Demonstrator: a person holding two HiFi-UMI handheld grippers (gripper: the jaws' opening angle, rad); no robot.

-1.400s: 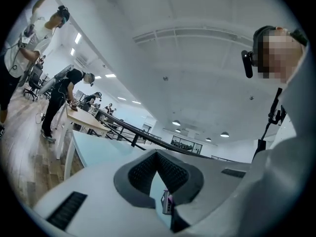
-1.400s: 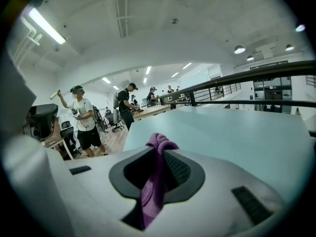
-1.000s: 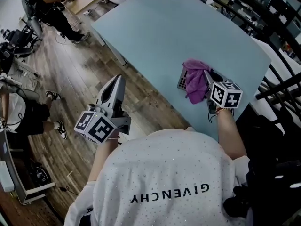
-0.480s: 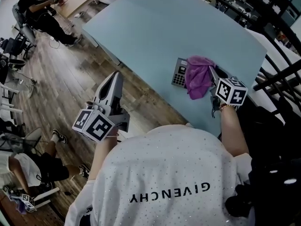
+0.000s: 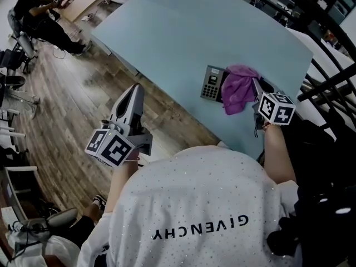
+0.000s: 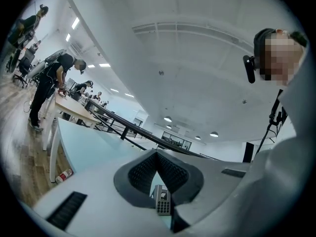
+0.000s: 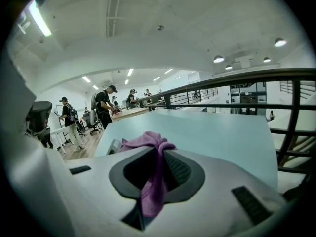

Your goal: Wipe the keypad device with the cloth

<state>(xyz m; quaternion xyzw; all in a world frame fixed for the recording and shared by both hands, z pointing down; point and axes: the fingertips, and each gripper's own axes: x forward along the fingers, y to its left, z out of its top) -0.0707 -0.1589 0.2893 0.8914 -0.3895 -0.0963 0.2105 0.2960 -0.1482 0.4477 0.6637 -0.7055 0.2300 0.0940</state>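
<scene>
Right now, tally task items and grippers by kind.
keypad device: 1
purple cloth: 1
grippers: 2 (left gripper shut, empty; right gripper shut on the cloth)
Total: 4

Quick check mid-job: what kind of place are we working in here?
Most likely an open-plan office or lab workspace. People stand at a shared desk, an office chair stands off to the side, and a black railing runs beyond the light blue table, which hints at a raised level.
</scene>
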